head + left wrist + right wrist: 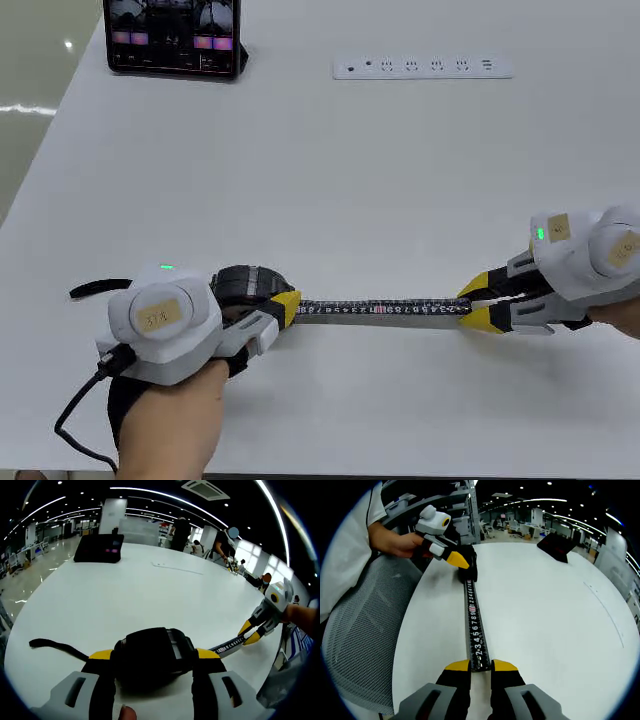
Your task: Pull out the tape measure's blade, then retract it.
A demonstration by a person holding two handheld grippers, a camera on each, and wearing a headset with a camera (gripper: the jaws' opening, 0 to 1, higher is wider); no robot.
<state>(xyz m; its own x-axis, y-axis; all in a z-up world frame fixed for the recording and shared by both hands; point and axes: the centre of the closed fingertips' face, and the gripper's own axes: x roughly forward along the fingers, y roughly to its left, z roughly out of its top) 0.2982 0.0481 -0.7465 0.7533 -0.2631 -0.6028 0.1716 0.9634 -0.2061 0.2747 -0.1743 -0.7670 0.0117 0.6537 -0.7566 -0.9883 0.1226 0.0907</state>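
Yellow-tipped fingers (505,666) pinching flat numbered blade (472,625), rounded black case (152,655)

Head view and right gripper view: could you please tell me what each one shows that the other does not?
Head view: the tape measure's black strap lying on the table, and the cable running from the left tool. Right gripper view: a mesh chair beside the table, and the numbers on the blade readable. Both: the left tool clamping the tape measure, and the right tool pinching the end of the pulled-out blade.
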